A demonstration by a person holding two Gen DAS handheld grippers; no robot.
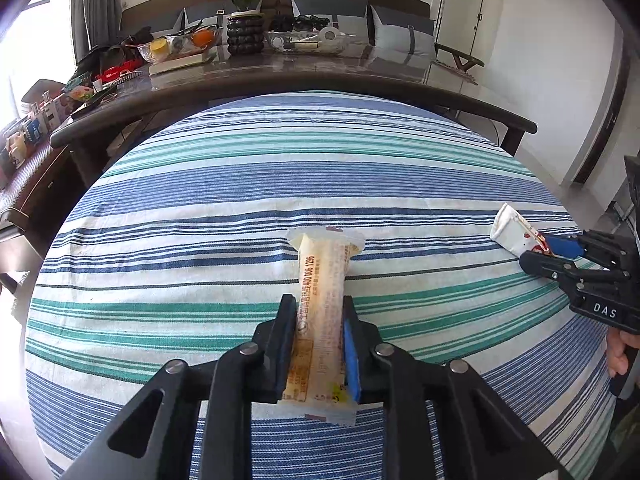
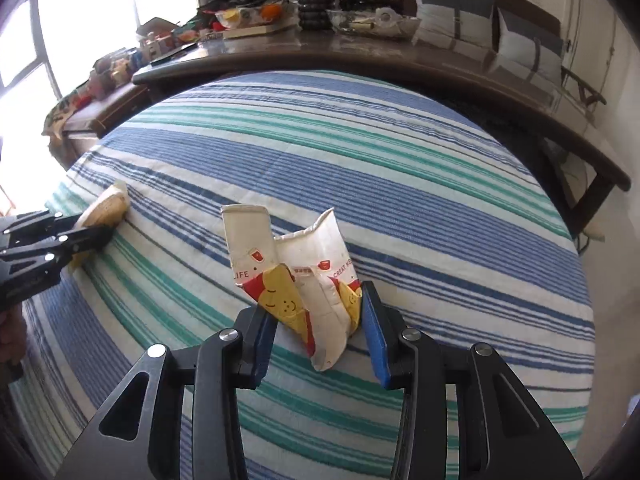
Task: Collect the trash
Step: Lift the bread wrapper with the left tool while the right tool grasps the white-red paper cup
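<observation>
A long pale yellow snack wrapper (image 1: 324, 268) lies lengthwise on the blue, green and white striped cloth (image 1: 280, 184). My left gripper (image 1: 320, 304) is shut on its near half, a pad pressed to each side. At the right edge my right gripper (image 1: 534, 250) holds a crushed white paper cup (image 1: 512, 228). In the right wrist view the crushed paper cup (image 2: 316, 252), printed in red and yellow, stands crumpled between the pads of my right gripper (image 2: 312, 300), which touch it on both sides. Far left there, my left gripper (image 2: 96, 226) grips the wrapper (image 2: 110, 200).
Behind the cloth-covered surface runs a dark glossy table (image 1: 320, 68) crowded with a potted plant (image 1: 244, 20), glass bowls (image 1: 180, 46) and packets. A sofa with grey cushions (image 1: 404, 36) lines the wall. A hand (image 1: 618, 352) holds the right gripper's handle. The cloth (image 2: 400, 184) drops off at its edges.
</observation>
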